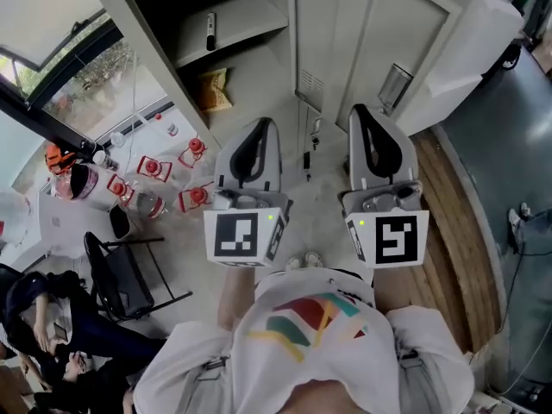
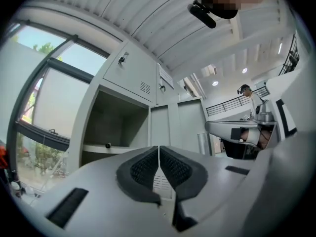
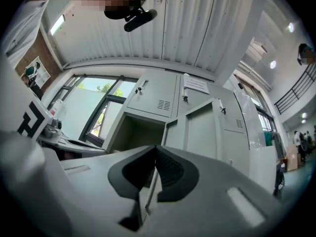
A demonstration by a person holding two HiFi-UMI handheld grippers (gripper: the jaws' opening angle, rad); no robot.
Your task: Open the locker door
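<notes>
Locker door (image 1: 405,33): swung open, standing out from the grey locker (image 1: 315,50) on the right side of the open compartment, inner face with its raised frame turned to the room. Same door (image 3: 200,127) in the right gripper view, just right of the dark compartment opening.

Inside the compartment: one shelf (image 1: 233,28) carrying a small dark stick-shaped item (image 1: 210,31); below it, a yellow bag (image 1: 214,89) on the compartment floor.

Left tool (image 1: 259,126): held in front of the open compartment, pointing at the locker, clear of the door. Jaws fully together in the left gripper view (image 2: 159,154), ribbed pads (image 2: 143,167) face to face, nothing between them.

Right tool (image 1: 366,112): beside the left one, pointing at the open door, not touching it. Jaws closed pad to pad (image 3: 154,157), nothing gripped.

Further out: window (image 1: 95,76) left of the locker, small red-topped objects (image 1: 155,167) on the floor below it, a black chair (image 1: 121,274) nearer the person, a strip of wooden flooring (image 1: 457,231) on the right.
</notes>
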